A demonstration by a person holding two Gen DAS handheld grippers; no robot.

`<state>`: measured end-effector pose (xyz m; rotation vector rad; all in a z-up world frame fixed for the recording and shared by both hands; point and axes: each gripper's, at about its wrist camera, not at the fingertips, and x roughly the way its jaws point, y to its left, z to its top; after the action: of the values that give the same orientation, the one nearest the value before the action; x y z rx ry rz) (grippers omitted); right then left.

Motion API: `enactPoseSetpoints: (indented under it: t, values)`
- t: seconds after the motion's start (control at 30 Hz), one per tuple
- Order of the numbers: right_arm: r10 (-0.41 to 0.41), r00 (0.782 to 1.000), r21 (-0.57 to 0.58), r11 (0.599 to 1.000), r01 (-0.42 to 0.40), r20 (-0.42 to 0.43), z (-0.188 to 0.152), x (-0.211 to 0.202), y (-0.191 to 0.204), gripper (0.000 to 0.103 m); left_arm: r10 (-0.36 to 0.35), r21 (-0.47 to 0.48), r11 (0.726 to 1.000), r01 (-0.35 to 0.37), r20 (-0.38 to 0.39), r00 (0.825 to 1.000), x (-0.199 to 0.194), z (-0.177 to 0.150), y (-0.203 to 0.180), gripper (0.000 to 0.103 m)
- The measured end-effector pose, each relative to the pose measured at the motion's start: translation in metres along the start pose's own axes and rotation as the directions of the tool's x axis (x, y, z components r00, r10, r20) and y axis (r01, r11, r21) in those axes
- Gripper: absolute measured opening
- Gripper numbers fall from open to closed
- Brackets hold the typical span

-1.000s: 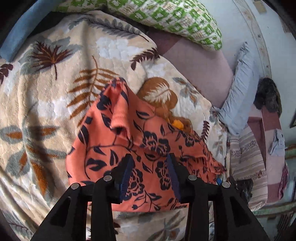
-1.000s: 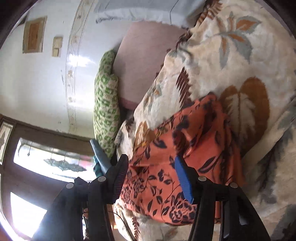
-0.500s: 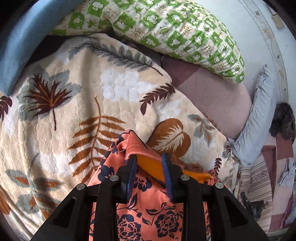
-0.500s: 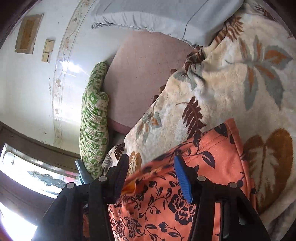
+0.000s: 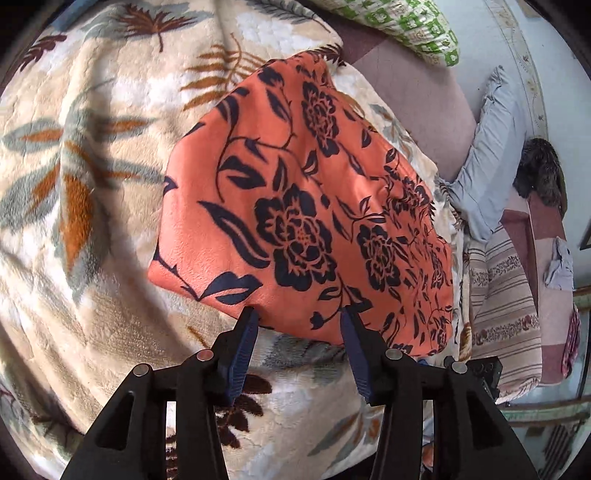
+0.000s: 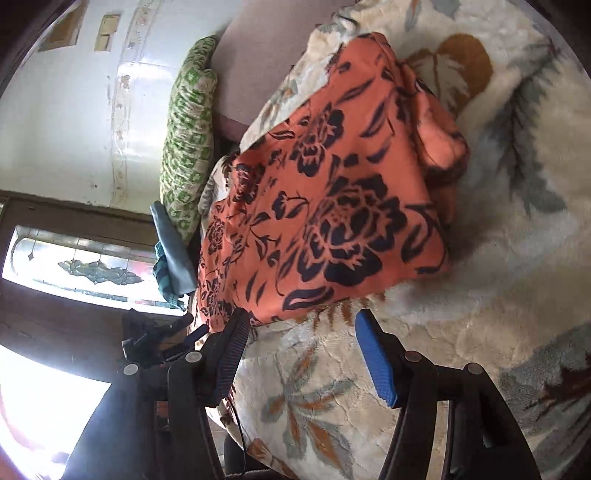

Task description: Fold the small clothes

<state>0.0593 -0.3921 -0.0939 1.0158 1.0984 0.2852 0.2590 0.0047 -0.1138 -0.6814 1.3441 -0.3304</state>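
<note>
Both tongs stand with their jaws spread and nothing between them. Left gripper is at the bottom centre of its frame, its blue-padded tips just at the near edge of the orange garment with dark flowers. This garment lies folded and flat in the middle of the frame, on a cream blanket with a leaf pattern. At the upper right of the same frame are a green checked pillow and, lower down, a pale grey-blue pillow.

In the right wrist view, the green pillow is at the upper left. The garment fills the centre, with a thick bunched fold at its right edge. Right gripper is at the bottom centre; its left tip is at the garment's near edge, its right tip is over the bare blanket.
</note>
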Motion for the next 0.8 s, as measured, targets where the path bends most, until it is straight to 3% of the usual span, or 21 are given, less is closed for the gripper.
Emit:
enactPoseSetpoints:
  t: [0.1,0.23,0.3,0.33,0.4,0.53,0.67,0.8]
  values:
    - [0.055,0.997,0.120,0.991,-0.060,0.048,0.003,0.010,-0.016,0.062,-0.025,-0.080,0.997,0.024,-0.009,1.000,0.007,0.007,0.017,0.046]
    - [0.057,0.988,0.255,0.963,-0.092,0.140,0.008,0.021,-0.031,0.059,-0.041,-0.156,0.987,0.040,-0.001,0.999,0.017,0.017,0.028,0.044]
    - [0.030,0.980,0.294,0.952,-0.088,0.198,0.010,0.018,-0.034,0.037,-0.008,-0.146,0.989,0.010,0.015,1.000,0.016,0.016,0.023,0.029]
    - [0.020,0.979,0.282,0.956,-0.079,0.203,0.014,0.016,-0.032,0.014,-0.012,-0.136,0.991,0.015,0.022,1.000,0.012,0.014,0.019,0.019]
    - [0.009,0.976,0.210,0.976,-0.056,0.218,0.025,0.002,-0.017,0.011,-0.025,-0.112,0.993,0.029,0.031,0.999,-0.005,0.005,0.010,0.019]
    - [-0.028,0.968,-0.014,0.999,0.033,0.249,0.034,-0.038,0.022,0.009,0.041,-0.069,0.997,-0.036,0.079,0.996,-0.027,-0.007,0.009,0.019]
    - [-0.158,0.976,0.074,0.986,0.148,0.151,0.028,-0.020,-0.024,0.010,0.010,-0.164,0.987,0.001,0.071,0.997,-0.029,-0.012,0.036,0.019]
    - [-0.093,0.981,0.142,0.987,0.069,0.172,0.017,-0.014,-0.044,0.021,-0.005,-0.185,0.982,0.028,0.124,0.992,-0.050,-0.013,0.048,0.026]
